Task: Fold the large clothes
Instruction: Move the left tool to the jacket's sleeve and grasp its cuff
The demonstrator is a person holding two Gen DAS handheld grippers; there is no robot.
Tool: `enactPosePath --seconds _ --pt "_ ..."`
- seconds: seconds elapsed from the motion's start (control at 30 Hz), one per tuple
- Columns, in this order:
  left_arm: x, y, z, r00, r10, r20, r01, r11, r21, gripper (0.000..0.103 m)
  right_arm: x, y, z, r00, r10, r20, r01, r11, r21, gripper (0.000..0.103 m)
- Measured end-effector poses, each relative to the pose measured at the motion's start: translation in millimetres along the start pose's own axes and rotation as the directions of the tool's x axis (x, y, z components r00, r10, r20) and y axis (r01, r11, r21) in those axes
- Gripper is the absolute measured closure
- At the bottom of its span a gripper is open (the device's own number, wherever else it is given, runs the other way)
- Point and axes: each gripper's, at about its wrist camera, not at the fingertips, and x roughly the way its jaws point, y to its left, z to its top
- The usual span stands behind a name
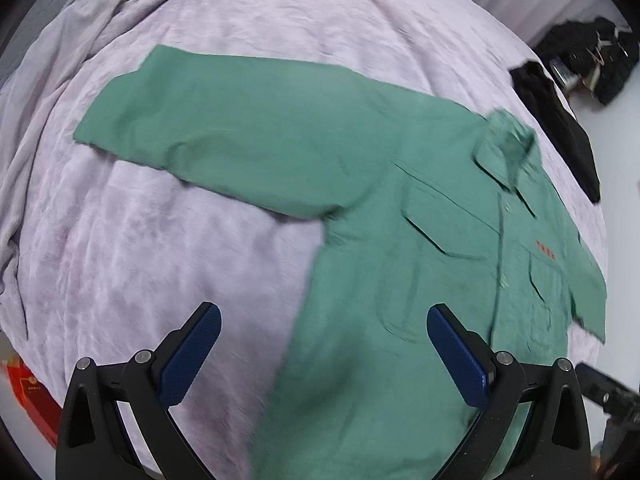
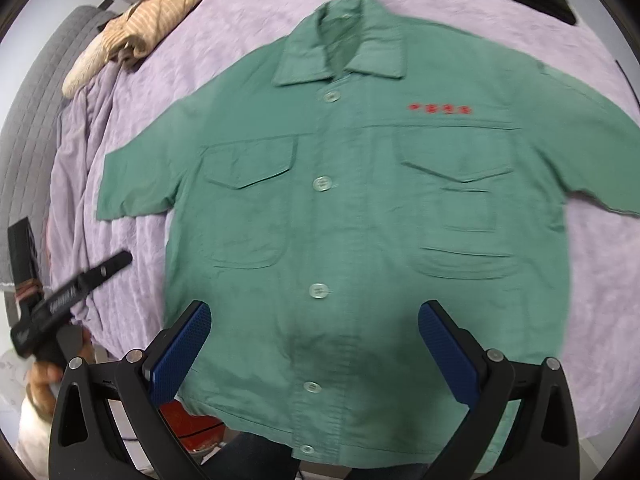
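Blue-padded fingers of the left gripper (image 1: 324,344) stand wide apart and hold nothing, hovering over the lower side edge of a green short-sleeved button-up shirt (image 1: 400,280); one finger is over the bare lilac bedspread (image 1: 140,240), the other over the cloth of the shirt body. From this view the shirt runs off to the right, with one sleeve (image 1: 208,128) stretched flat out to the left across the bed, well ahead of the fingers.

In the right wrist view the right gripper (image 2: 315,338) is likewise spread wide and empty, poised above the shirt's lower front near the hem, its two fingers either side of the button placket (image 2: 318,240). The shirt (image 2: 360,220) lies face up and flat on the wrinkled bedspread (image 2: 192,60), buttoned, collar (image 2: 344,44) away from the gripper, hem at the near edge of the bed. It has two flapped chest pockets, pale round buttons down the middle, and small red embroidered lettering (image 2: 440,108) above one pocket; the characters are too blurred to read. Both short sleeves are spread out sideways.

A tan striped crumpled garment (image 2: 132,36) sits near the far edge of the bed, well apart from the shirt. A black garment (image 1: 556,120) lies beside the collar end.
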Motion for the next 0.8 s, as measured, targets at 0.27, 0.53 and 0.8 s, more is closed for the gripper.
enactPosePath --seconds 0.27,0.53,0.8 --pt "45 155 81 0.988 0.034 0.153 0.005 0.969 -0.247 0.0 78 64 3 0.996 0.011 -0.088 -0.016 0.998 -0.054 0.0" --pt "87 228 116 0.98 -0.018 0.197 0.101 0.901 -0.422 0.016 117 92 7 0.992 -0.002 -0.125 -0.004 0.999 -0.05 0.0" --pt "57 187 142 0.939 -0.153 0.307 0.247 0.923 -0.296 0.095 112 81 2 0.994 0.022 -0.109 -0.025 0.999 -0.024 0.0"
